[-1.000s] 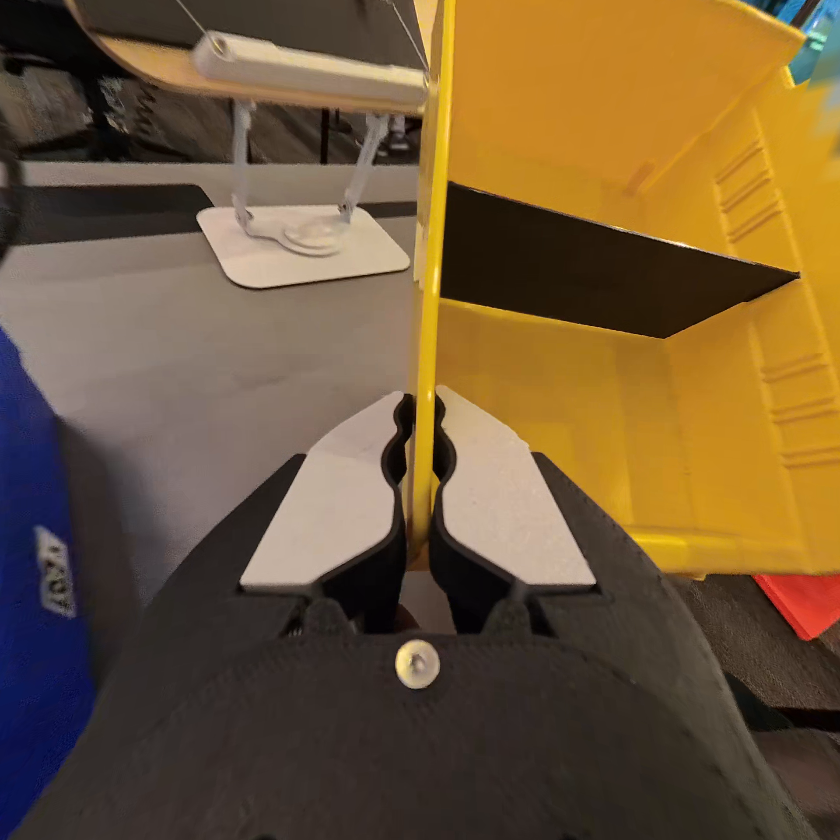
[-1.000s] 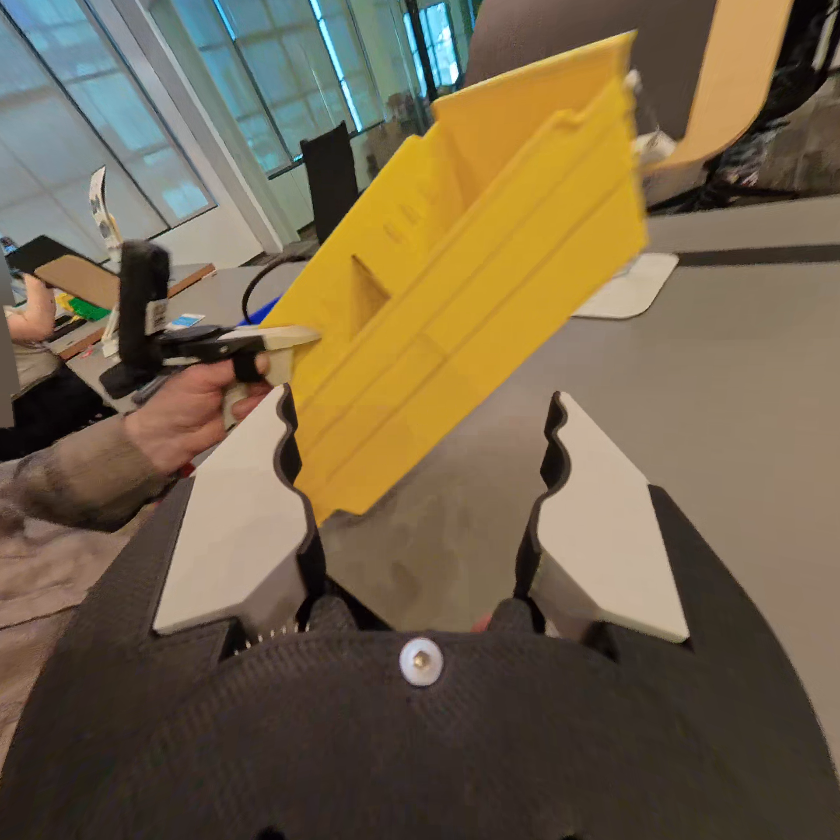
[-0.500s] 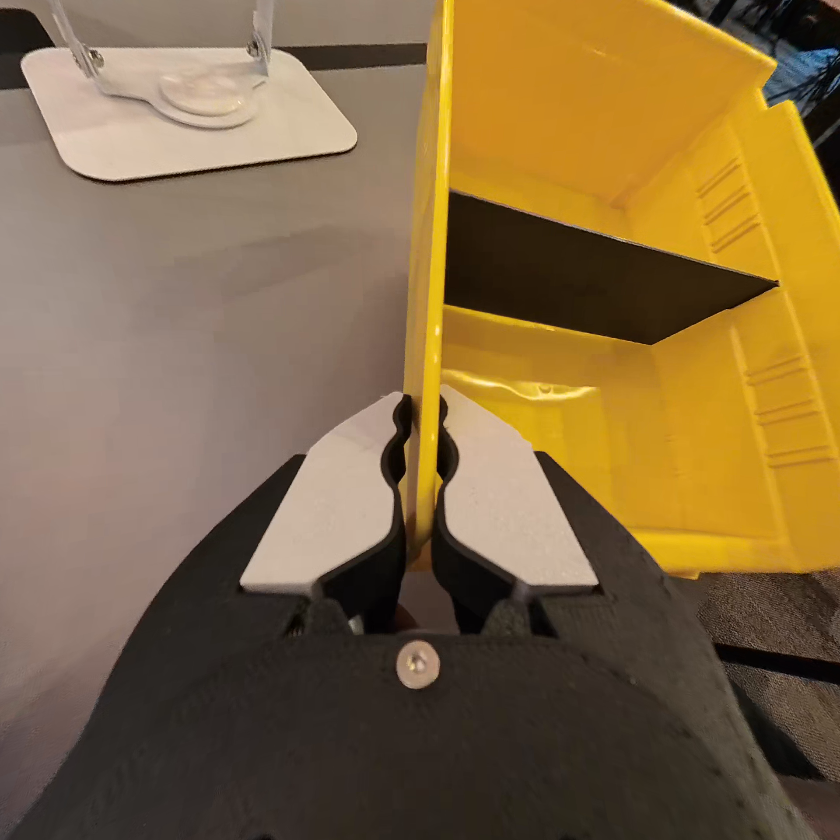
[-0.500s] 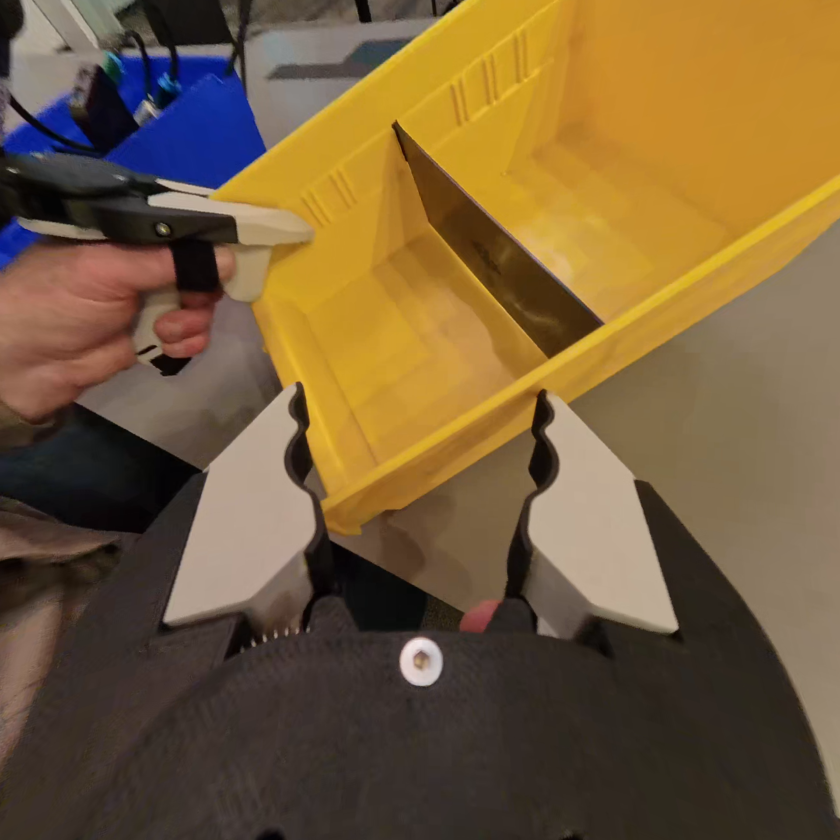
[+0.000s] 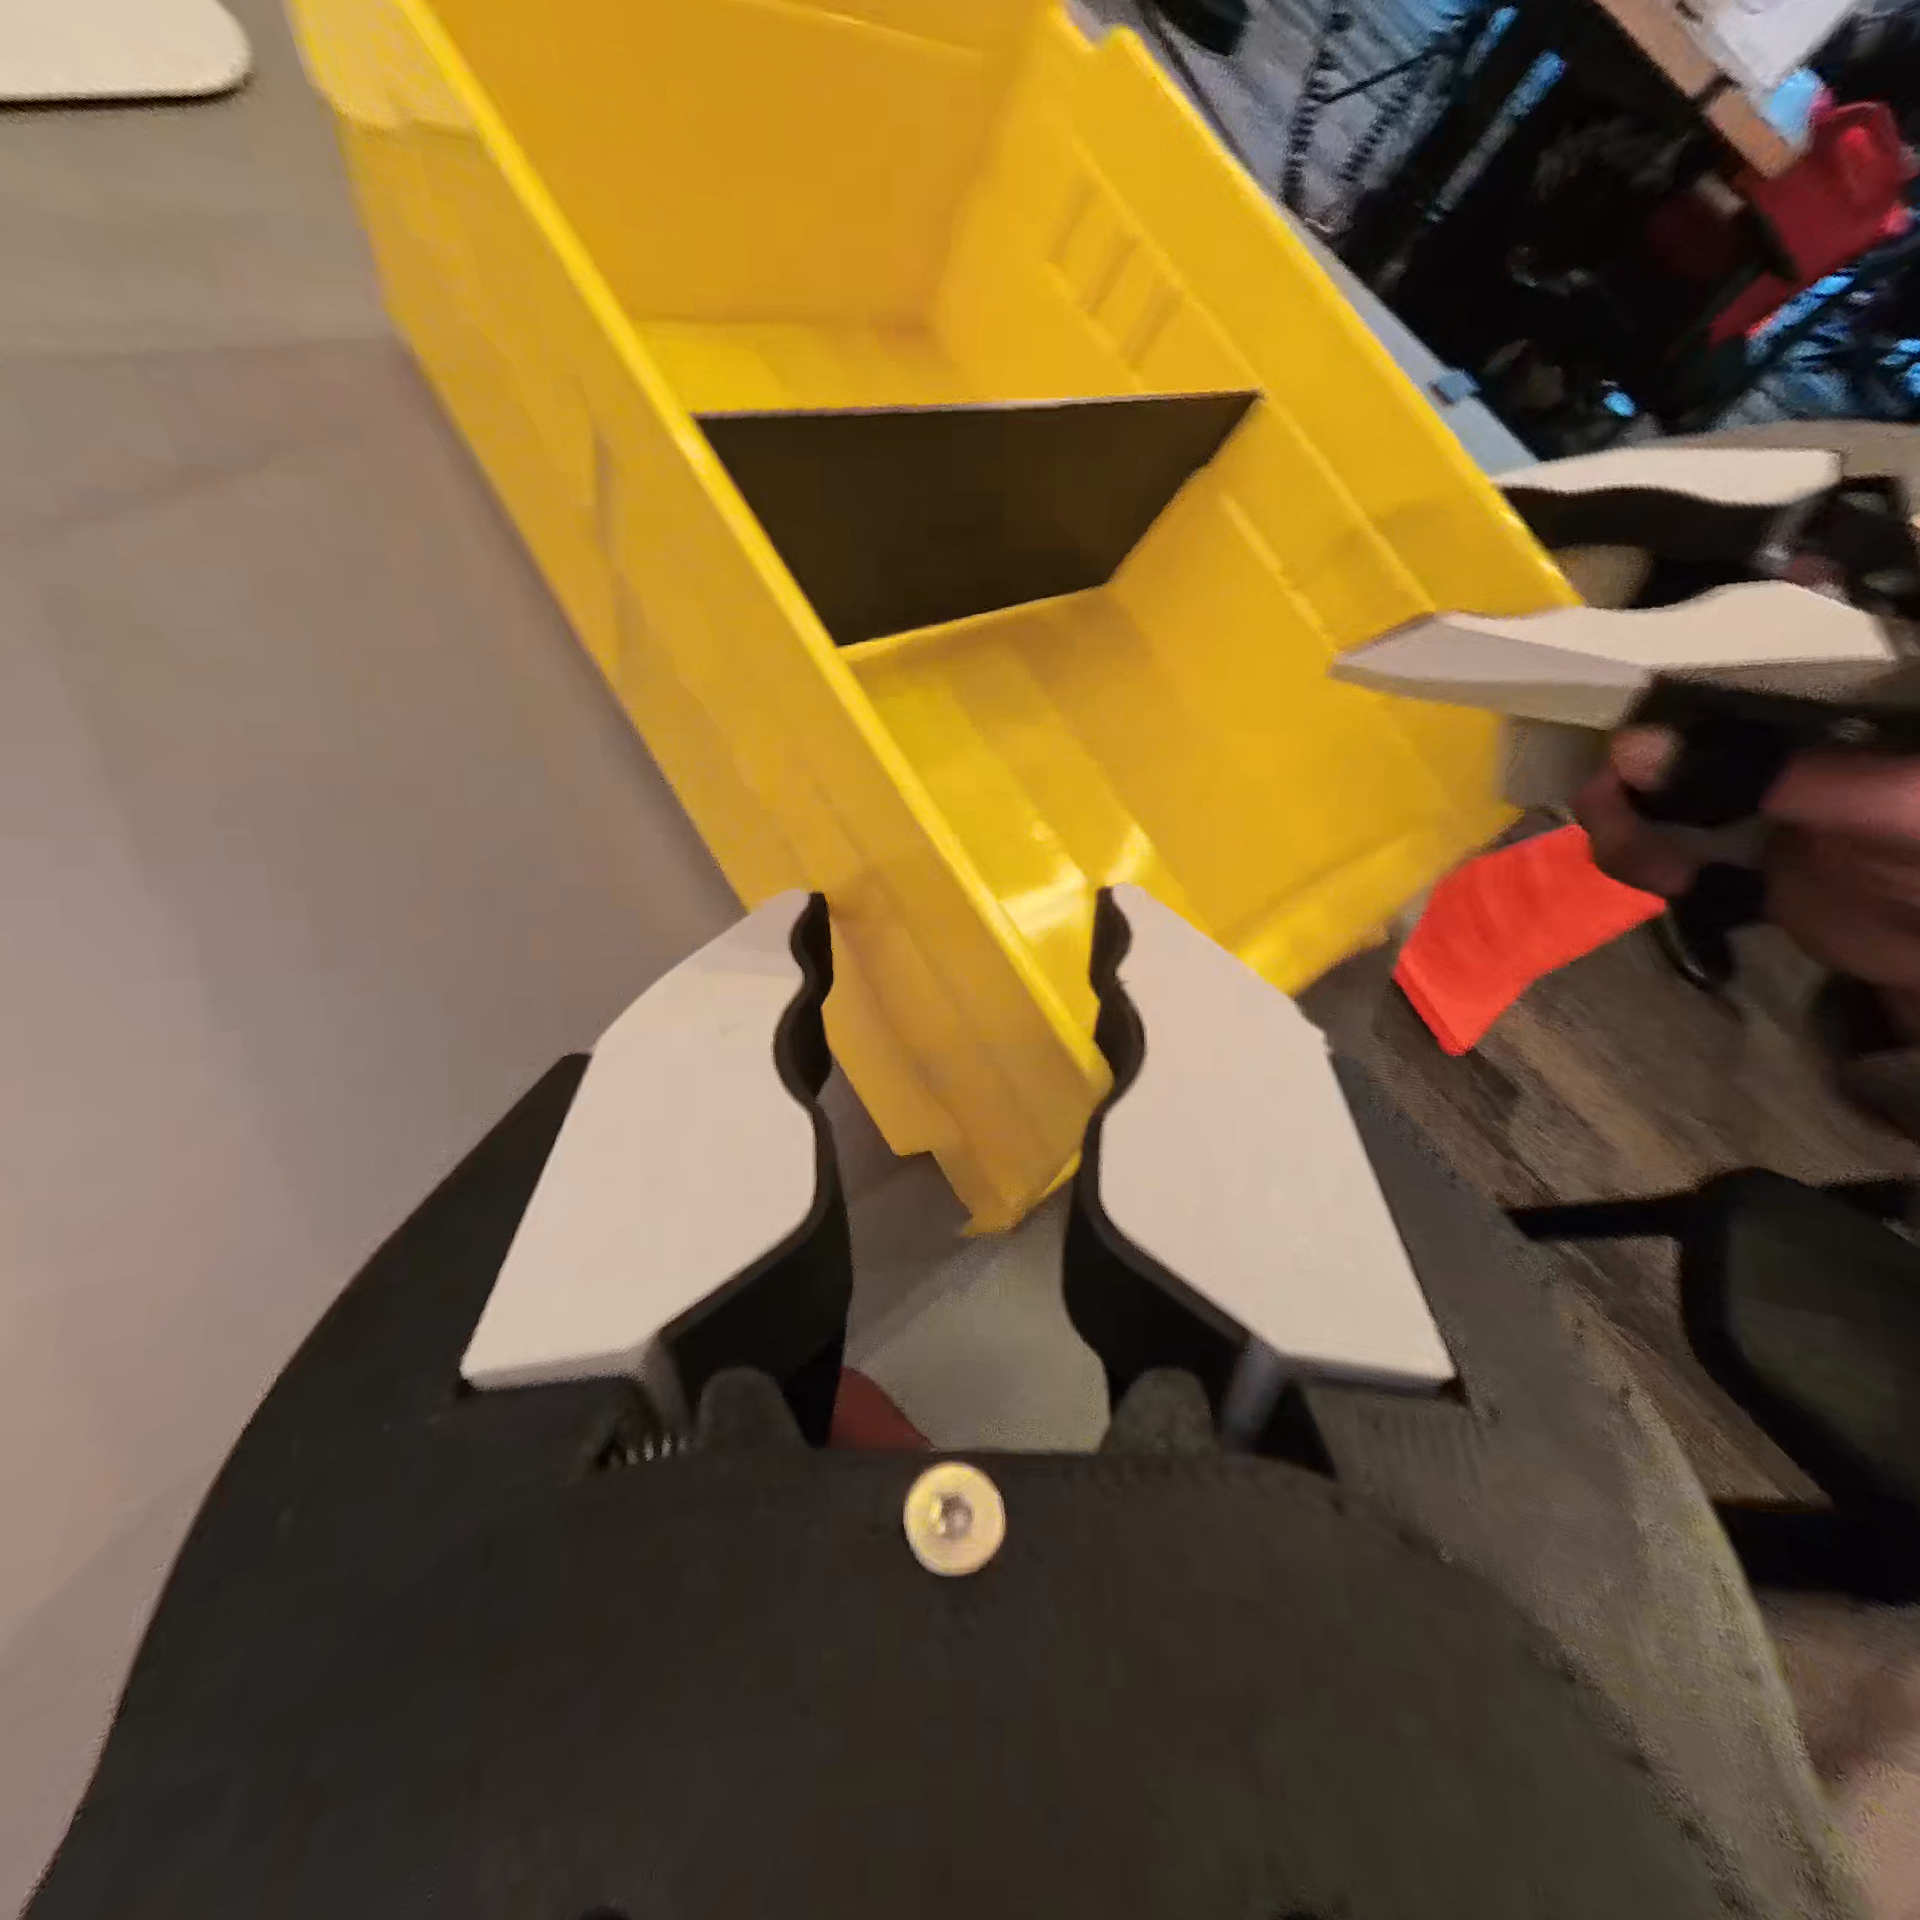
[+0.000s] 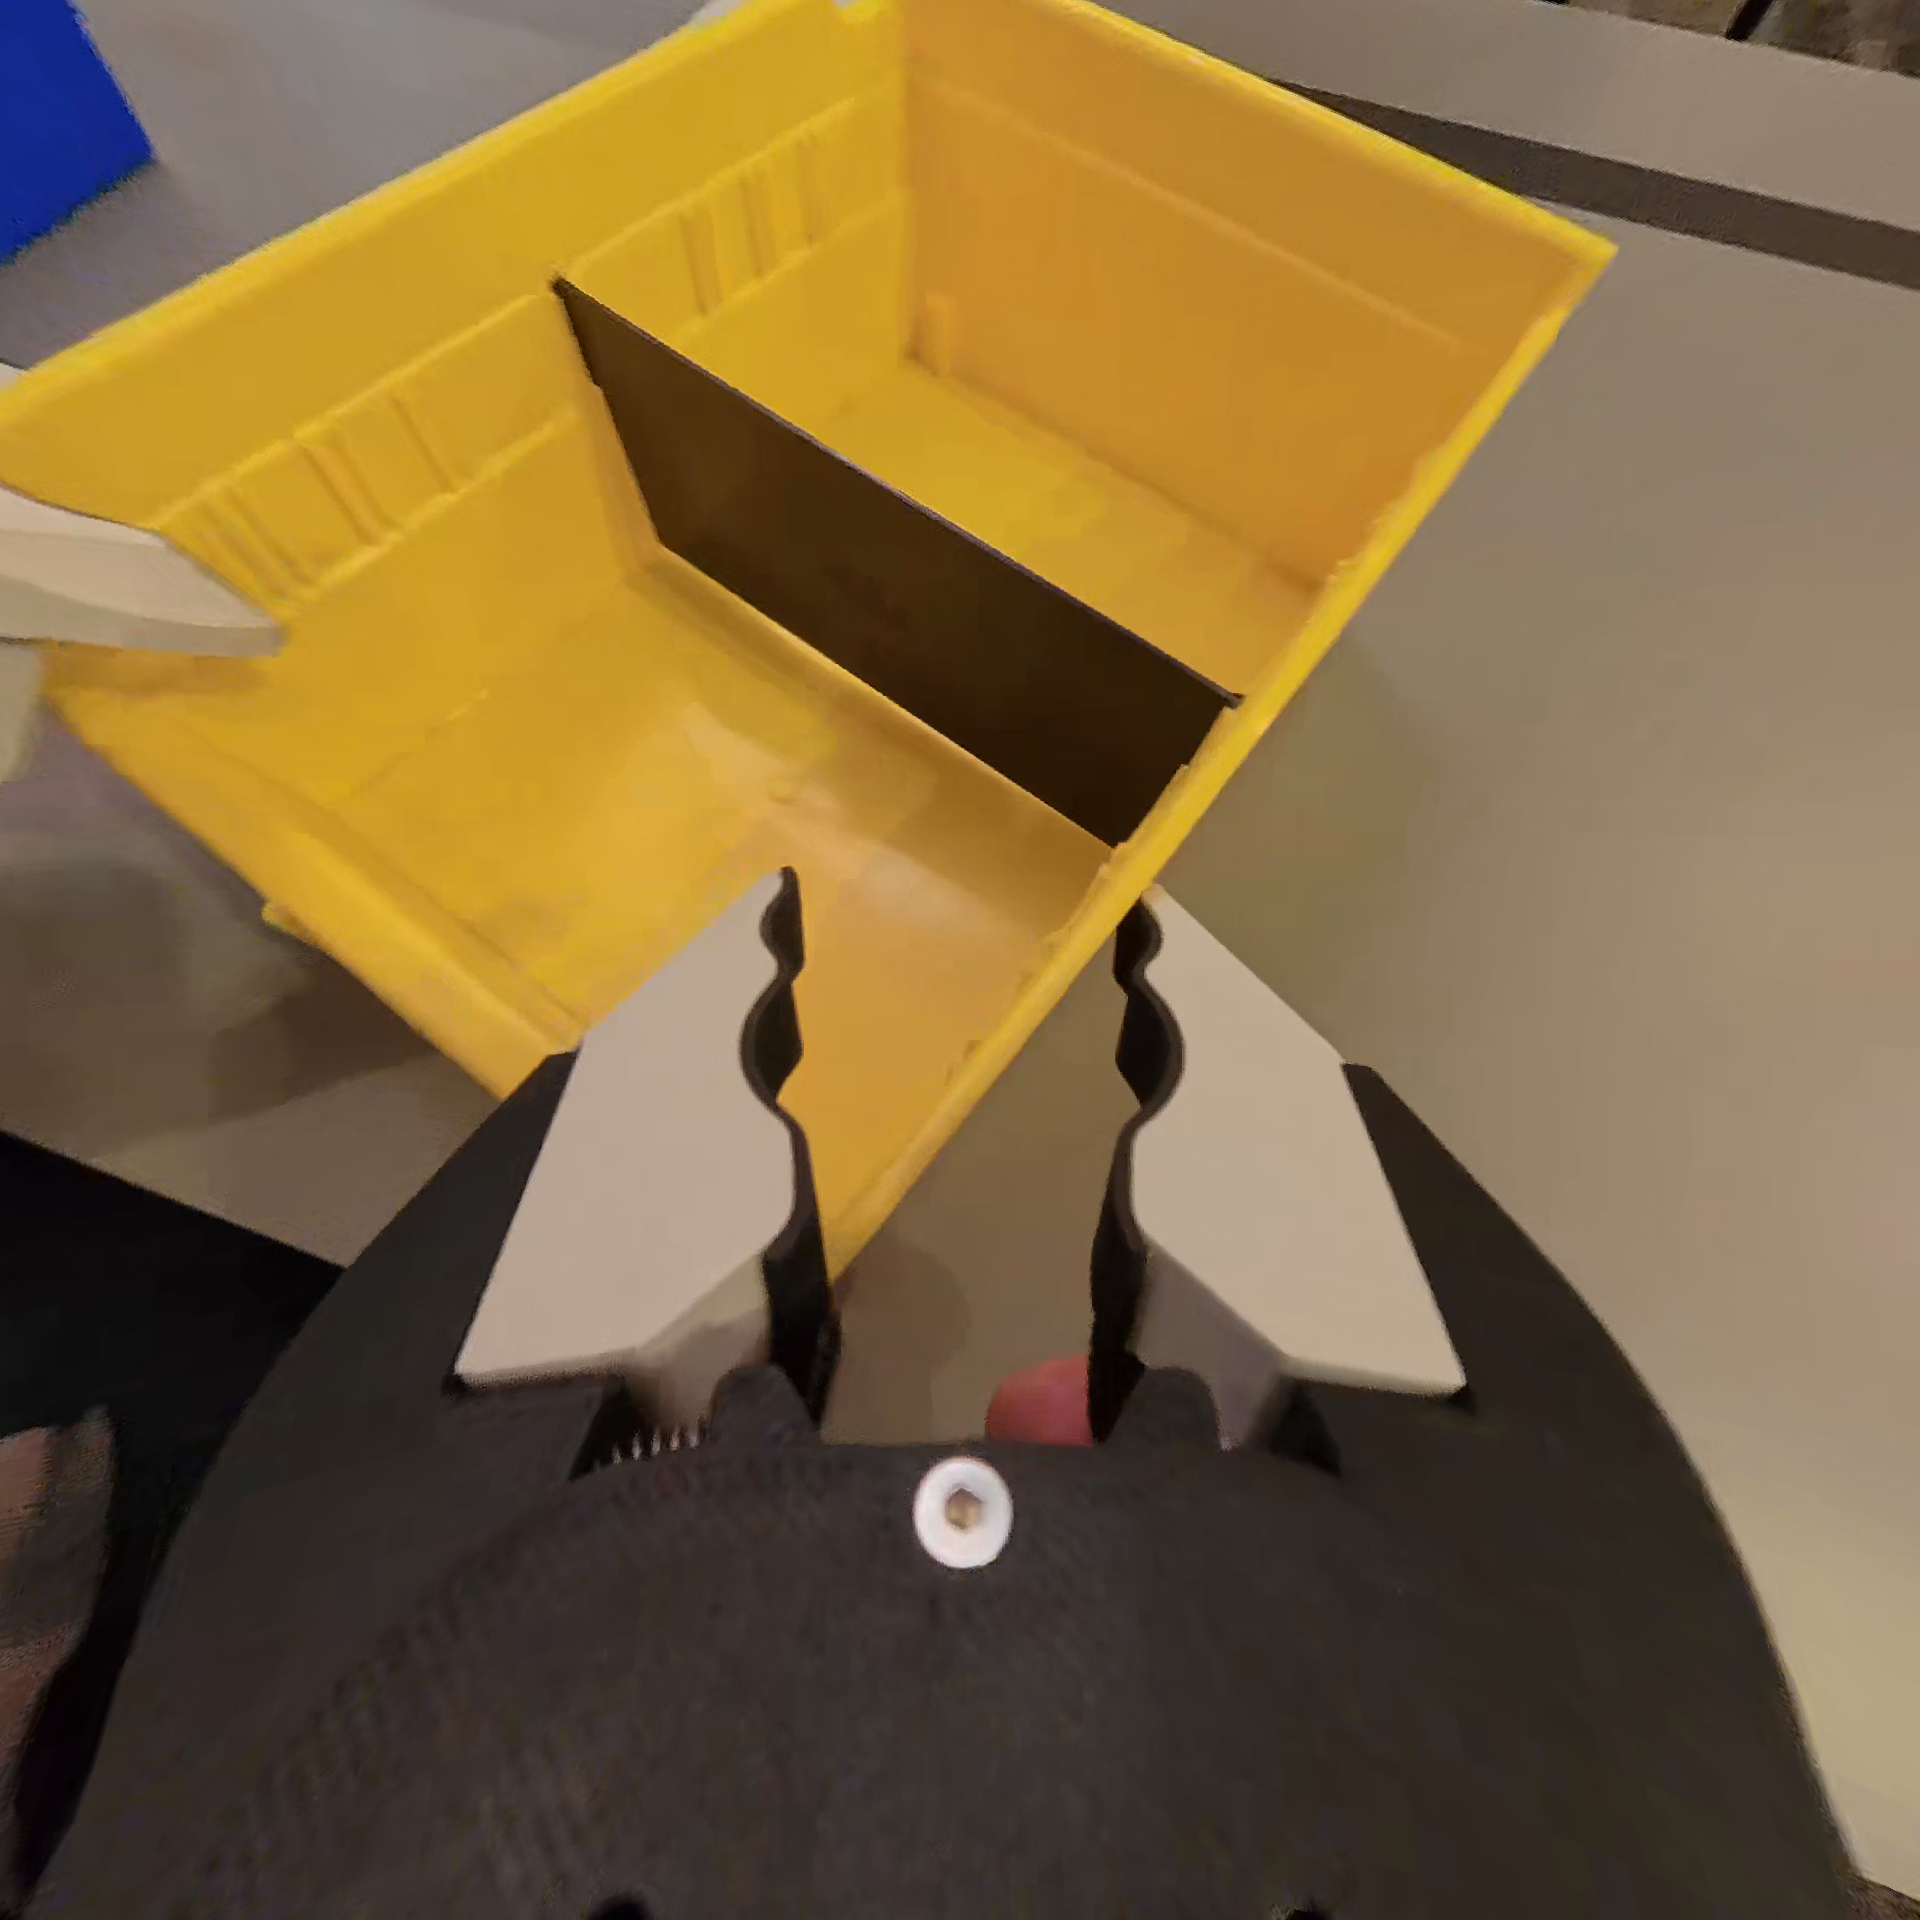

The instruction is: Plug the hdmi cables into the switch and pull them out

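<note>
No HDMI cable or switch shows in either view. A yellow plastic bin (image 5: 727, 208) with a black divider (image 5: 966, 499) rests on the grey table (image 5: 260, 727). Both compartments look empty. My left gripper (image 5: 961, 904) is open, with the bin's near corner between its fingers. My right gripper (image 6: 961, 899) is open, straddling the bin (image 6: 1195, 260) at its side wall near the divider (image 6: 883, 582). In the left wrist view the right gripper (image 5: 1423, 571) is at the bin's far side. One left fingertip (image 6: 135, 603) shows by the bin's left wall.
The table edge runs close to the bin's near end, with wood floor and a dark chair (image 5: 1818, 1330) beyond. An orange object (image 5: 1507, 935) lies past the edge. A white base plate (image 5: 104, 42) and a blue bin (image 6: 52, 114) sit farther back.
My left gripper has opened and let go of the bin's wall. The bin has come down from a tilted hold onto the table. My right gripper has moved onto the bin's wall and narrowed.
</note>
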Demonstrator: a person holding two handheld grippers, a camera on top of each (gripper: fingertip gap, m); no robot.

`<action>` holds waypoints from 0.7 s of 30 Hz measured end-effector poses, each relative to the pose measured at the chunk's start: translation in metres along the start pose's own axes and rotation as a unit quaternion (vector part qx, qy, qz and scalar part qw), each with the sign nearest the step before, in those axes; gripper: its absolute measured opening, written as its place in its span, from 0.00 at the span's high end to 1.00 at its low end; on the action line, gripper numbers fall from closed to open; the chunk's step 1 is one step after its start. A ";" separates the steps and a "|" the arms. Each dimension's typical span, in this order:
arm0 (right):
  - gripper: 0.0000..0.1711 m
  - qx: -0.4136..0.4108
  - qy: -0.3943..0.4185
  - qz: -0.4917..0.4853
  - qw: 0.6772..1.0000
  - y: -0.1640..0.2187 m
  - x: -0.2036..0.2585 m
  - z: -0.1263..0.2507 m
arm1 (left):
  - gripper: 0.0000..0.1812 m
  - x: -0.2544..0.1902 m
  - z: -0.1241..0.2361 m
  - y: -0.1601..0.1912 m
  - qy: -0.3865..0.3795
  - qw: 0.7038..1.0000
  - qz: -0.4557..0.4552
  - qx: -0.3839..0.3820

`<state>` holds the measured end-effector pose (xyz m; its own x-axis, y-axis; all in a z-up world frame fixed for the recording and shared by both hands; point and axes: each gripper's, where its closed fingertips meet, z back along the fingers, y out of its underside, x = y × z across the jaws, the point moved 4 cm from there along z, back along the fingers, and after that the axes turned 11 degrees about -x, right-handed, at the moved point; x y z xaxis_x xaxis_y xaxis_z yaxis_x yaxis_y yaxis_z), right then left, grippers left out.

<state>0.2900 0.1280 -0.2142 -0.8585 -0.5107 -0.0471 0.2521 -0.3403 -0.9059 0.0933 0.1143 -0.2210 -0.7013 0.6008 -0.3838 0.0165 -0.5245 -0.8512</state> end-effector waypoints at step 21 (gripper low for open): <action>0.92 0.034 0.061 0.073 0.995 0.019 -0.065 0.005 | 0.76 0.056 0.214 -0.089 -0.122 0.976 -0.133 -0.119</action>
<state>0.3525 0.1508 -0.2261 -0.8568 -0.4613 -0.2305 0.4047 -0.3244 -0.8550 -0.0994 0.0655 -0.0901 -0.8519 0.5195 -0.0664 -0.0436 -0.1967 -0.9795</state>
